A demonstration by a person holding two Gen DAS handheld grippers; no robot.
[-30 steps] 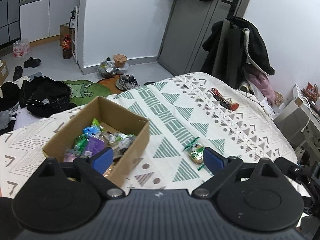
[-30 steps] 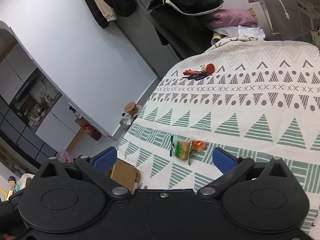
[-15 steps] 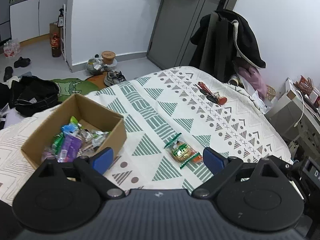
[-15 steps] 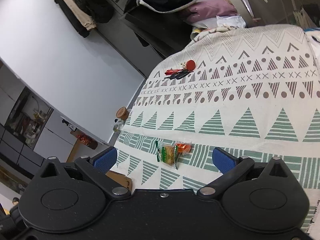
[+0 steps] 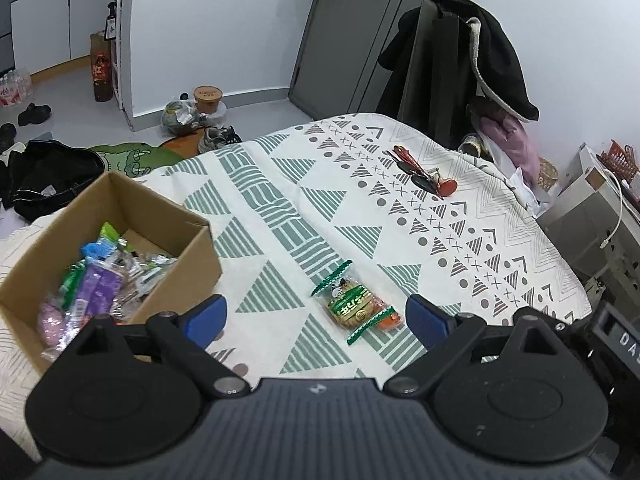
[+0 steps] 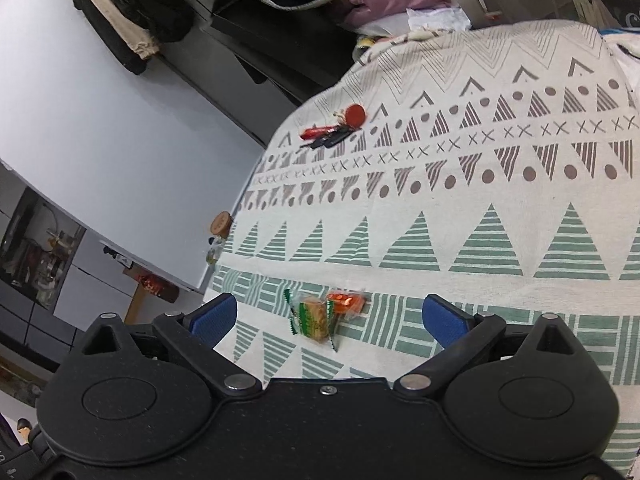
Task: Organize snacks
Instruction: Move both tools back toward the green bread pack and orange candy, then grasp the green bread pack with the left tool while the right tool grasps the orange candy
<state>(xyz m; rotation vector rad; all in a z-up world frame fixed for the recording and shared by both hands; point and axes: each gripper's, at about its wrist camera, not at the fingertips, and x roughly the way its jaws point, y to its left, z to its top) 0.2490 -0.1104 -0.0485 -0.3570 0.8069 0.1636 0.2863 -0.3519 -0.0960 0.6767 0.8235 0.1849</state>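
Left tool [image 5: 316, 316]: blue pads spread wide, nothing held between them. It hangs above the patterned cloth [image 5: 304, 216] that covers the table.

Right tool [image 6: 330, 316]: also spread wide and empty, above the same cloth.

Green-edged biscuit packet [image 5: 352, 302]: lies flat on the cloth, in the gap between the left tool's pads as seen from the left wrist, nearer the pad at 3 o'clock. No contact with either pad. In the right wrist view the same packet [image 6: 314, 316] sits between that tool's pads, a little toward 9 o'clock.

Small orange snack [image 6: 346, 302]: touching the biscuit packet on its 3 o'clock side in the right wrist view; in the left wrist view only an orange edge shows at the packet's 4 o'clock end.

Cardboard box [image 5: 188, 256]: at 9 o'clock in the left wrist view, open top, on the cloth, well apart from the packet. Holds a loose heap of wrapped snacks [image 5: 96, 284], purple, green, blue and silver.

Red and black keys [image 5: 424, 176]: at 1 o'clock, far side of the cloth, well apart from the snacks.

Dark coat [image 5: 480, 60]: draped over a stand beyond the table.
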